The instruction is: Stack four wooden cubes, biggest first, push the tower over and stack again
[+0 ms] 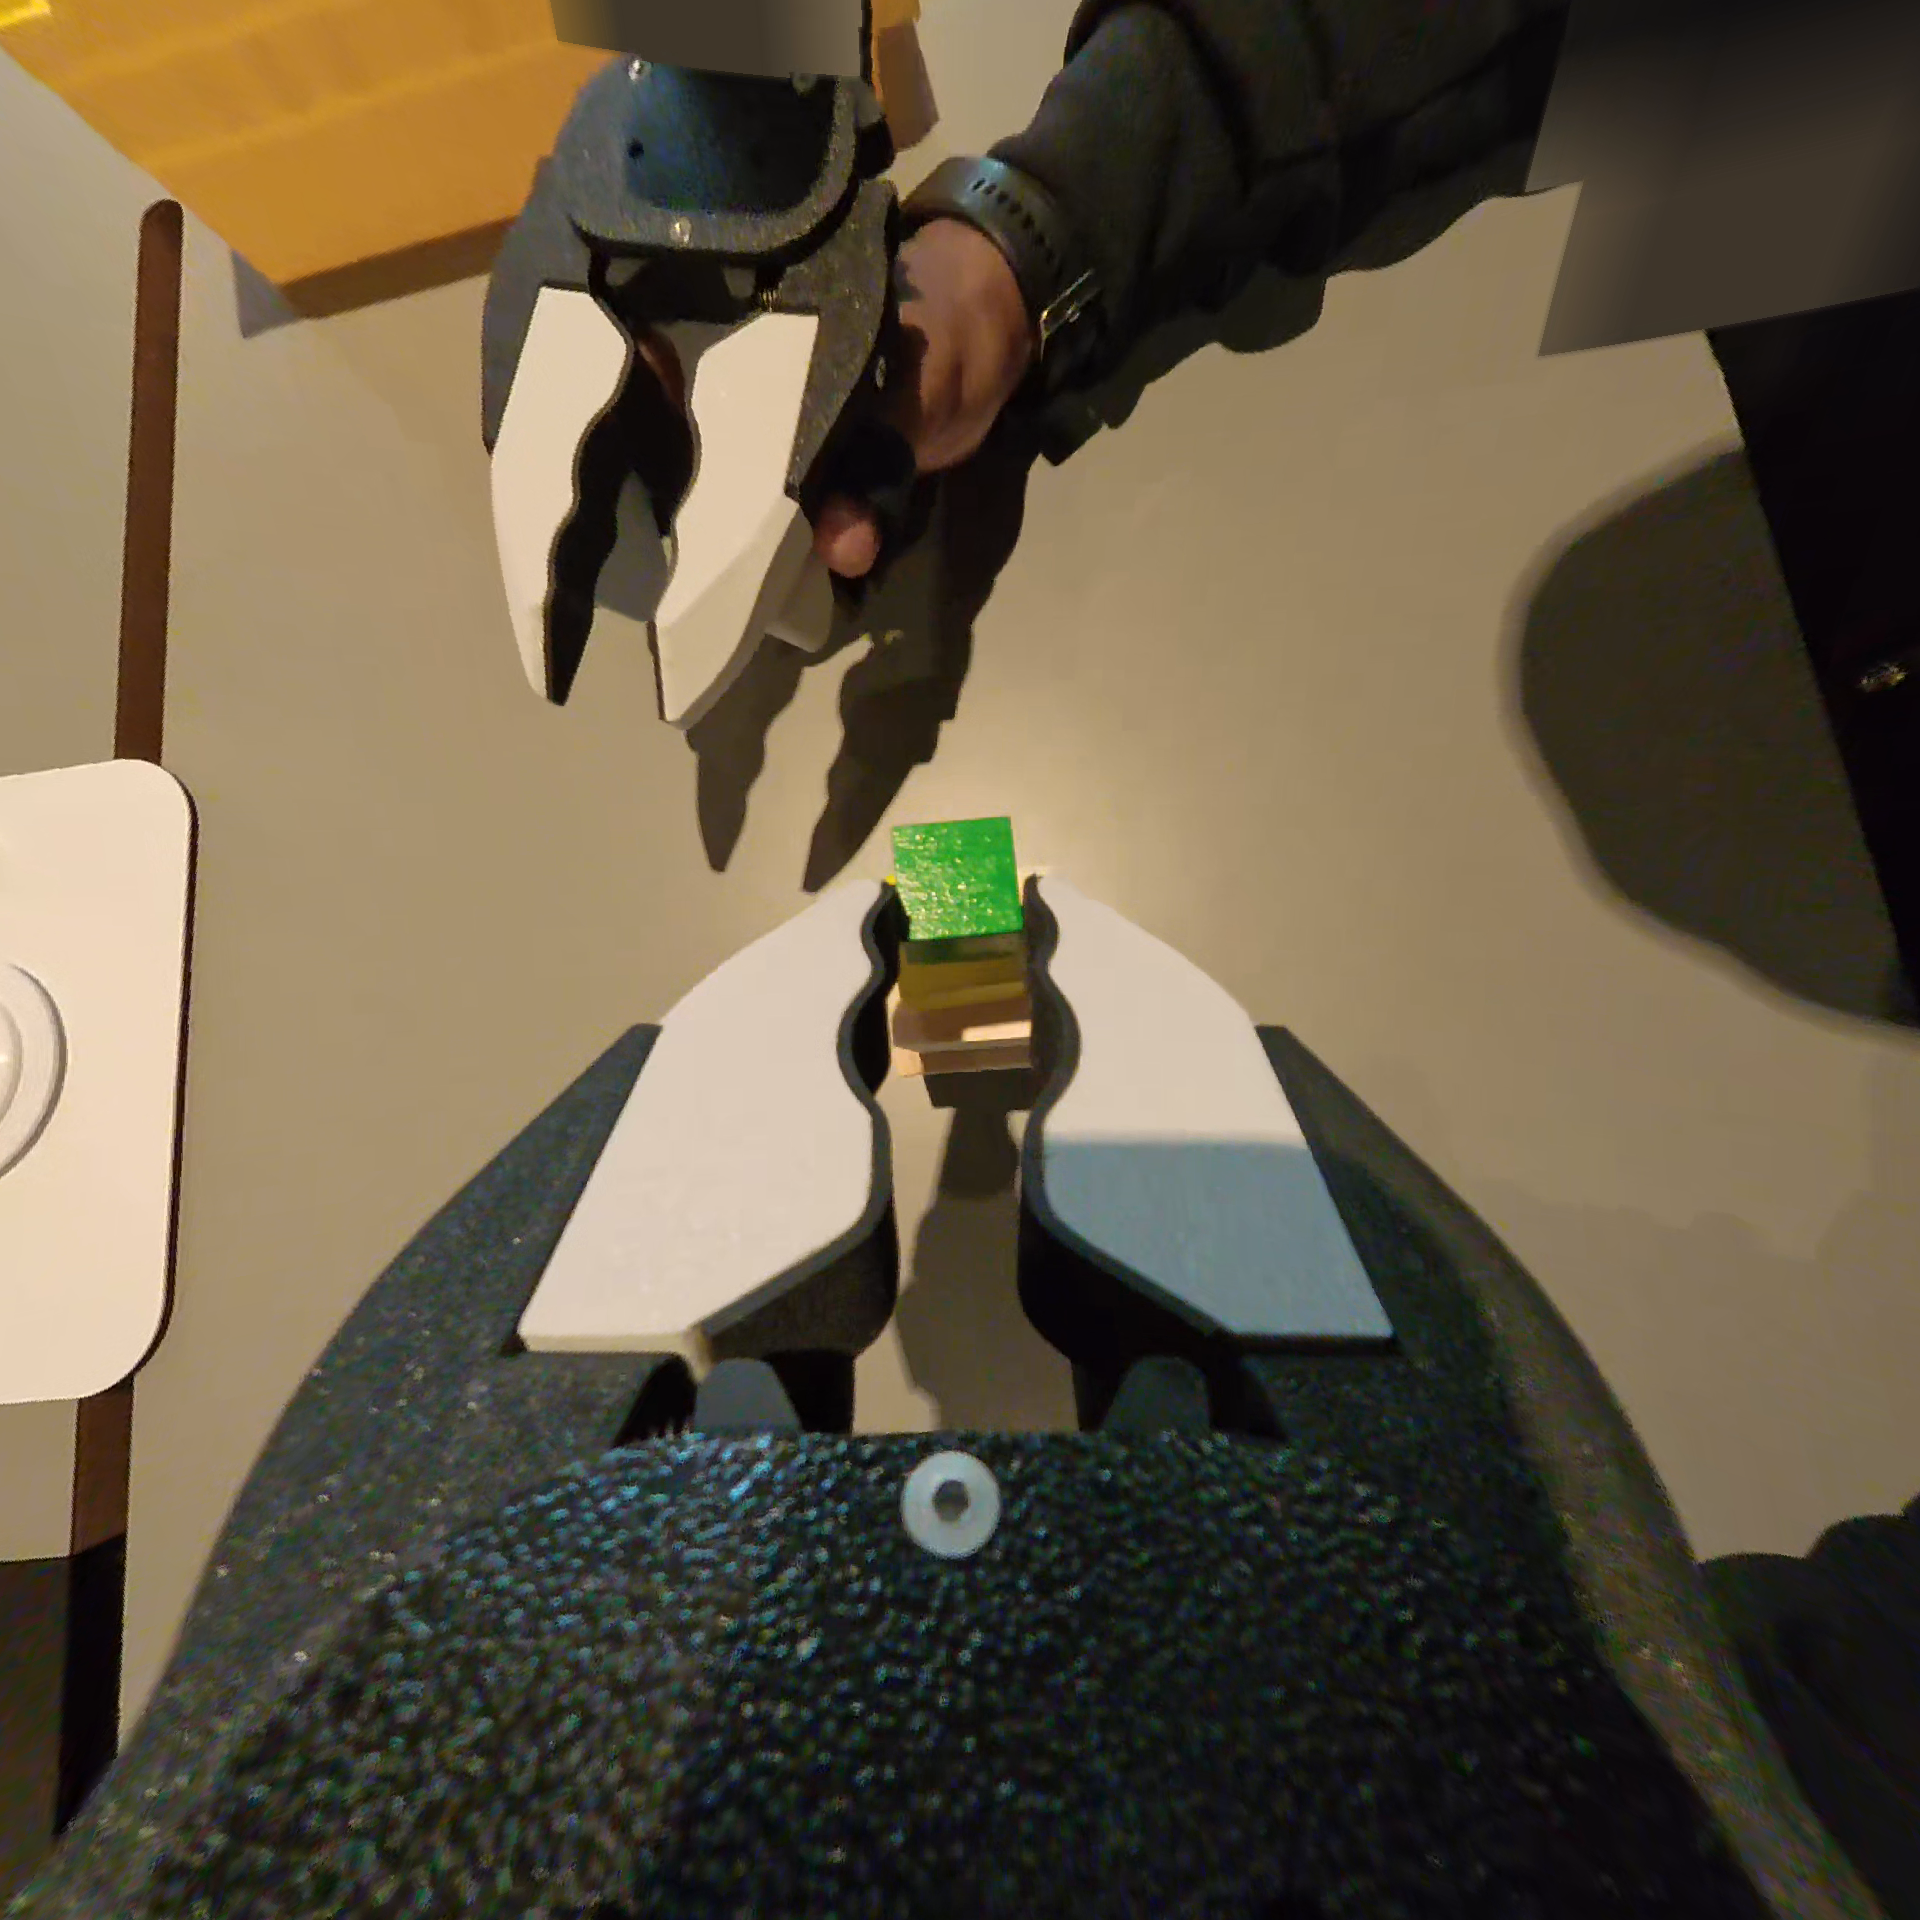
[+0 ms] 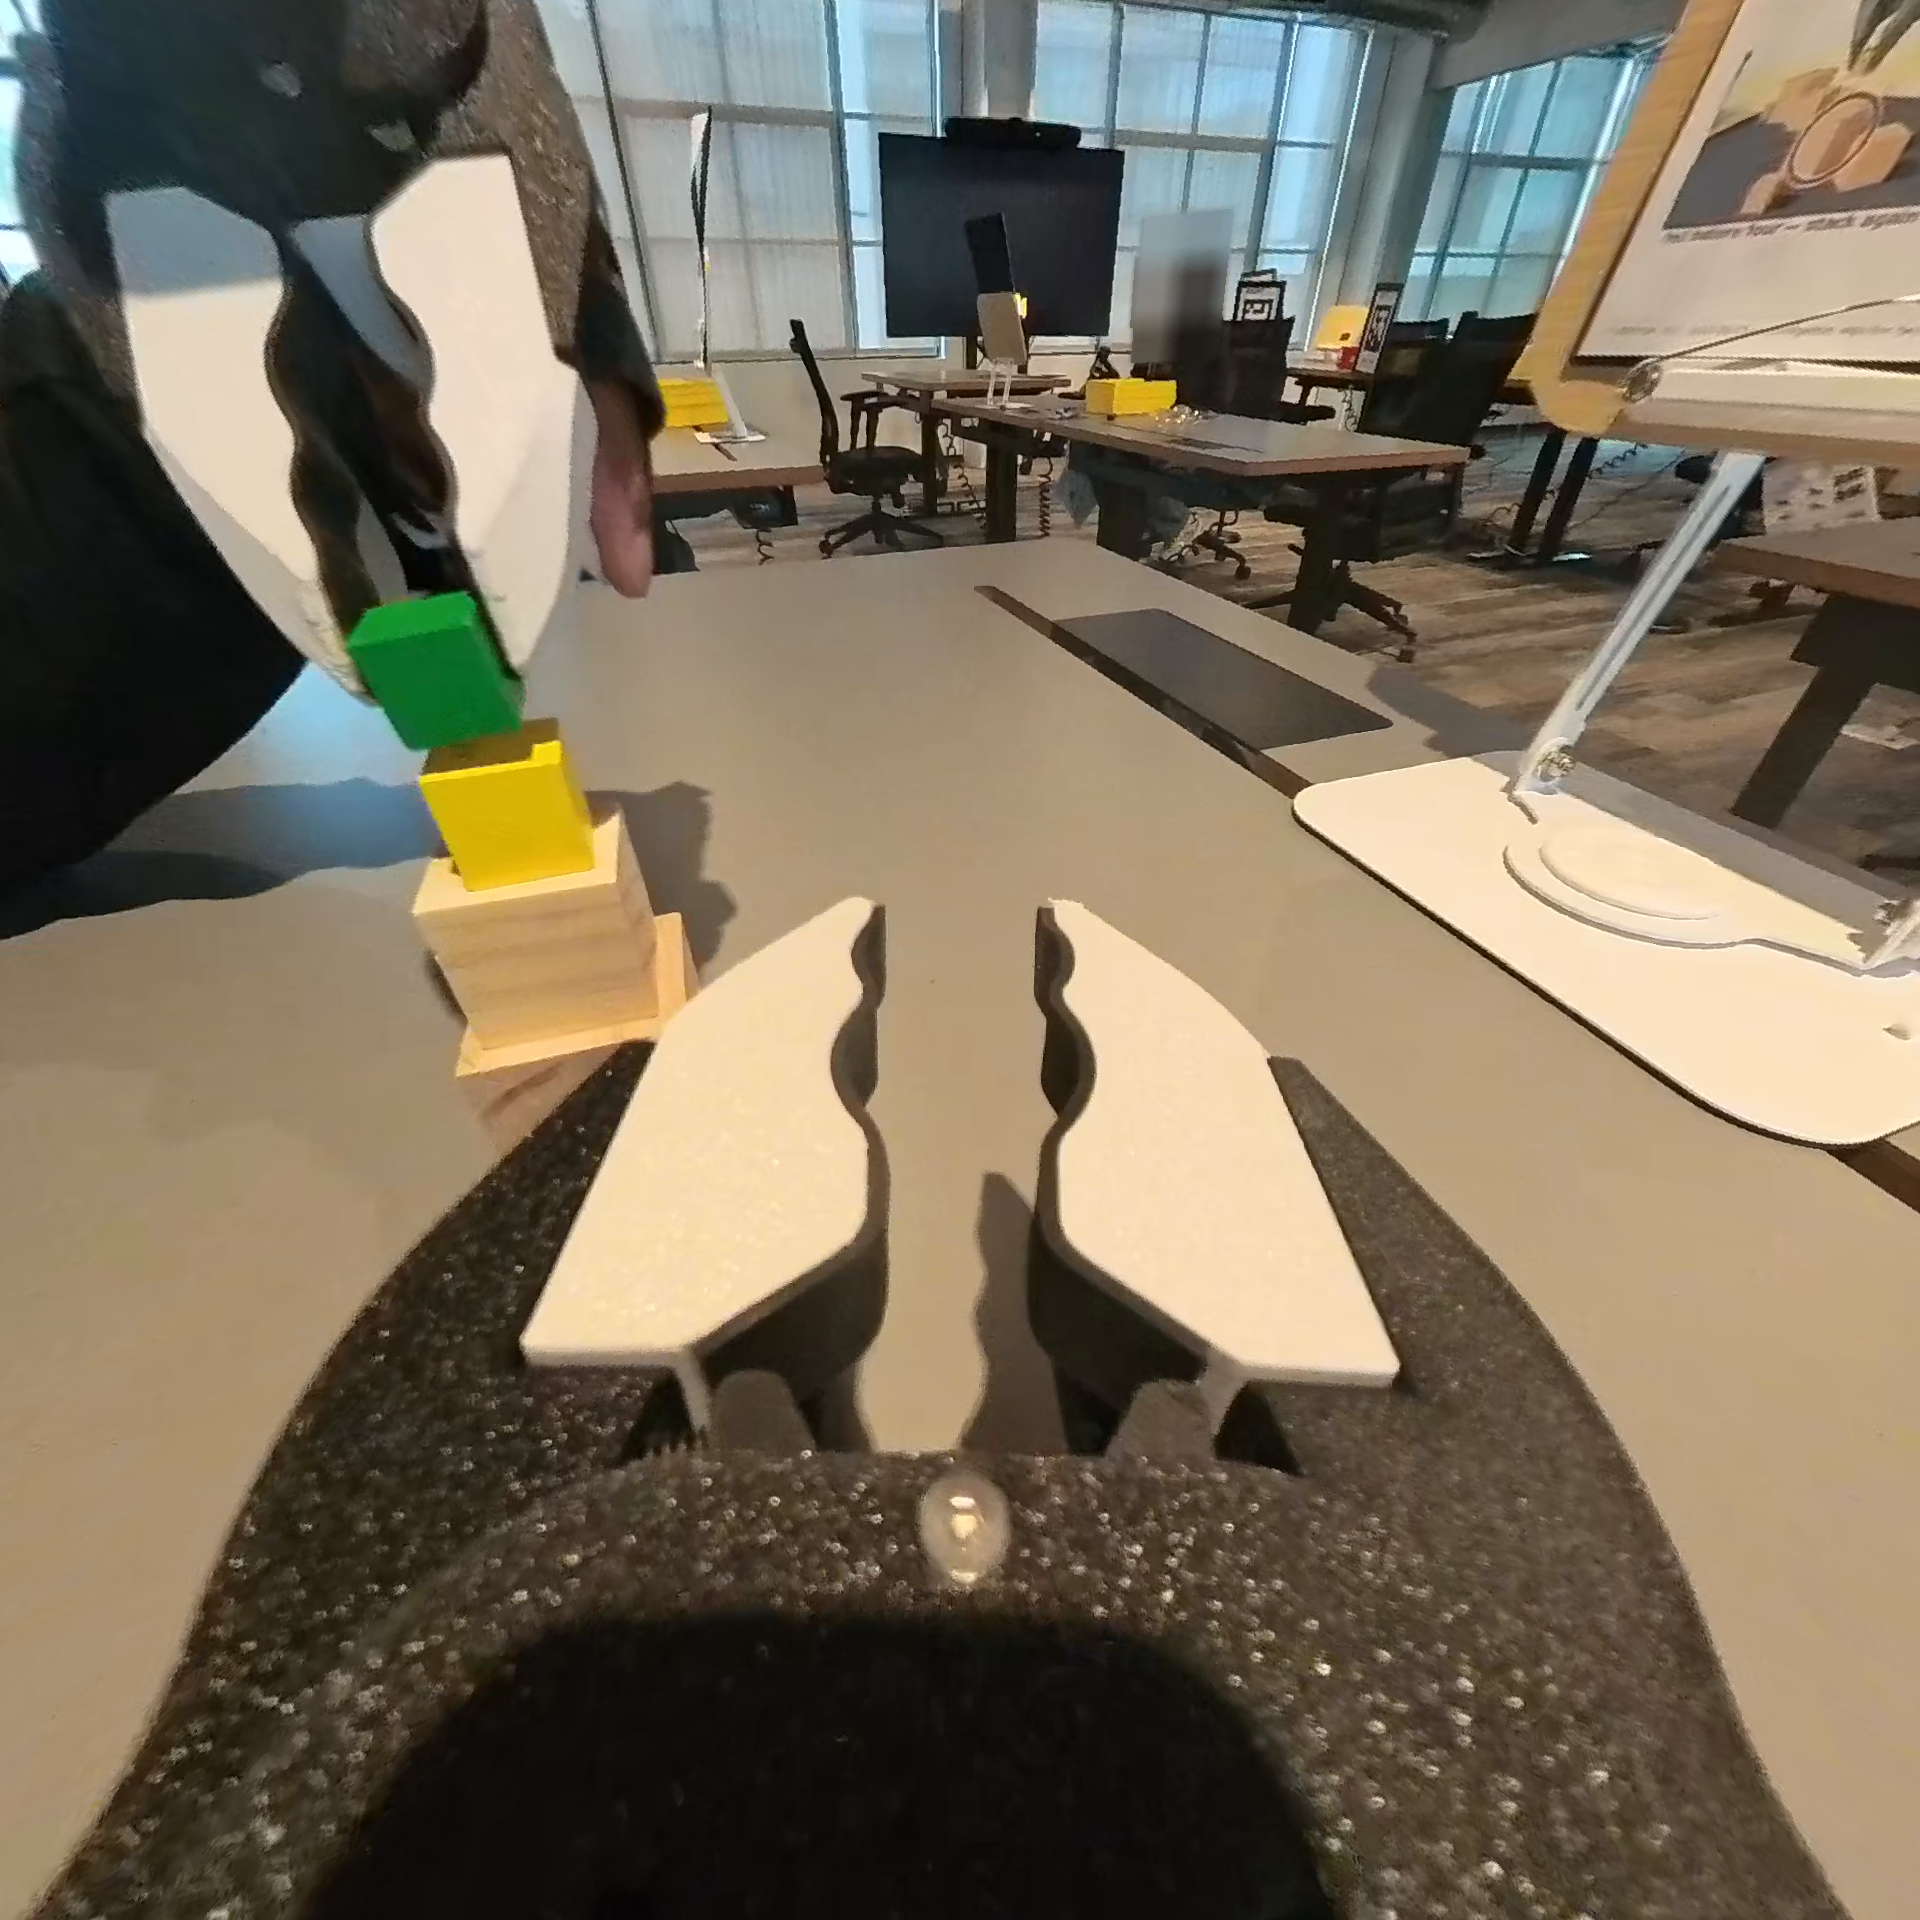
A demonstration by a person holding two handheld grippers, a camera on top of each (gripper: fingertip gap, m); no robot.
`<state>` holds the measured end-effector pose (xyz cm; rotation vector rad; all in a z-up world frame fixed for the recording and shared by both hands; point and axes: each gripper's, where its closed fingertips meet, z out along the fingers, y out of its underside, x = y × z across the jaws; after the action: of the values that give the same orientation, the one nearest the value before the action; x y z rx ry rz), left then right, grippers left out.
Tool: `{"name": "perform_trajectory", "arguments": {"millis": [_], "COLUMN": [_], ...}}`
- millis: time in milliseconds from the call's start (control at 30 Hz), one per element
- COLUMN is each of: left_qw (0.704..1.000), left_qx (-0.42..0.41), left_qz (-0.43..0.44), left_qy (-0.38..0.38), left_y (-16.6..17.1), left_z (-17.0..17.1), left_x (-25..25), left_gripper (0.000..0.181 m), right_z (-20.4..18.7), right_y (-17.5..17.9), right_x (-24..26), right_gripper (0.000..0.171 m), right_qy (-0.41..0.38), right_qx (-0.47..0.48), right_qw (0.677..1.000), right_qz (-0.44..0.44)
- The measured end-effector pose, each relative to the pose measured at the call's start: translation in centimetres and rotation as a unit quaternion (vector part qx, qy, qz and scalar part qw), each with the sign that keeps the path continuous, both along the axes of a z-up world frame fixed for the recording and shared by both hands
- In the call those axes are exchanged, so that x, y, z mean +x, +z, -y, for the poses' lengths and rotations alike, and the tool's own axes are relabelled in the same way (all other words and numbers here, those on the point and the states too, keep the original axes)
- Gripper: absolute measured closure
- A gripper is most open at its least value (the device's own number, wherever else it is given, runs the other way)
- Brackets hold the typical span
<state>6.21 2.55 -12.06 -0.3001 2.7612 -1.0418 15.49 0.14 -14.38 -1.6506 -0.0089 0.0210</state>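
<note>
A tower stands on the grey table (image 2: 935, 727): a big plain wooden cube (image 2: 582, 1049) at the bottom, a smaller plain cube (image 2: 540, 945) on it, then a yellow cube (image 2: 509, 816). My left gripper (image 1: 961, 888) is shut on a small green cube (image 1: 956, 878) and holds it, tilted, right at the yellow cube's top. I cannot tell whether the two touch. The right wrist view shows the left gripper (image 2: 436, 644) and the green cube (image 2: 436, 670) at the upper left. My right gripper (image 2: 961, 914) is open and empty, low over the table to the right of the tower. In the left wrist view the right gripper (image 1: 613, 696) hangs beyond the tower.
A white stand base (image 2: 1558, 935) lies at the table's right side, with a picture board (image 2: 1766, 187) on its arm. A dark slot (image 2: 1216, 665) runs across the table behind. A yellow-brown box (image 1: 364, 125) lies beyond the right gripper. A hand with a black watch (image 1: 956, 343) holds that gripper.
</note>
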Motion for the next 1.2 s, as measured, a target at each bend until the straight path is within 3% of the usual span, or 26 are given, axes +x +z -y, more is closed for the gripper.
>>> {"name": "perform_trajectory", "arguments": {"millis": [1200], "left_qw": [1.000], "left_qx": [0.017], "left_qz": [-0.003], "left_qy": [0.009], "left_y": [-0.58], "left_z": [-0.24], "left_x": [-0.30], "left_gripper": [0.159], "right_z": [-0.03], "right_y": [-0.06], "right_x": [-0.09], "right_gripper": [0.144], "right_qy": [0.002], "right_qx": [-0.002], "right_qw": [1.000], "right_qz": [0.004]}}
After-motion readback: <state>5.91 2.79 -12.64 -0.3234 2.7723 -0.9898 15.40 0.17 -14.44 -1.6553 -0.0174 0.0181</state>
